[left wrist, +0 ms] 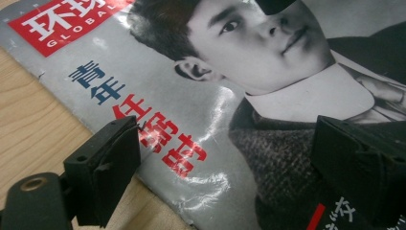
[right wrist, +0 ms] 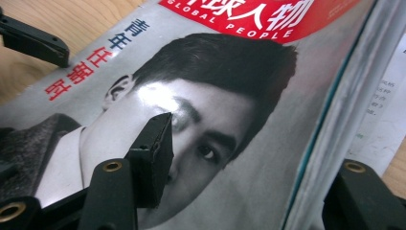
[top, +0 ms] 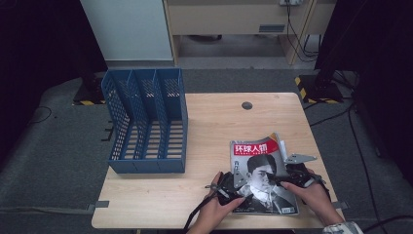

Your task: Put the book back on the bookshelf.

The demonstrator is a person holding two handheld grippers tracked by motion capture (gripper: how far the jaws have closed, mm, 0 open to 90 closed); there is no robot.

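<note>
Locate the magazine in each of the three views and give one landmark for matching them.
High view: the magazine lies lower right on the table, between both grippers.
Left gripper view: it covers most of the frame, upper right of the wood, seen between the jaws.
Right gripper view: it spans the centre, its spine running down the right.
Shared landmark: the red title band.

1. Magazine: grey glossy cover, black-and-white portrait, red title band with white characters; blue and red characters down the left margin.
2. File rack: solid blue, perforated grid pattern on sides and dividers.
3. Table: pale wood grain, one small dark round spot near the far edge.
4. Left gripper and right gripper: matte black jaws, grey plates on top.
5. Floor: dull grey carpet; yellow-black hazard stripes on the stand feet.
</note>
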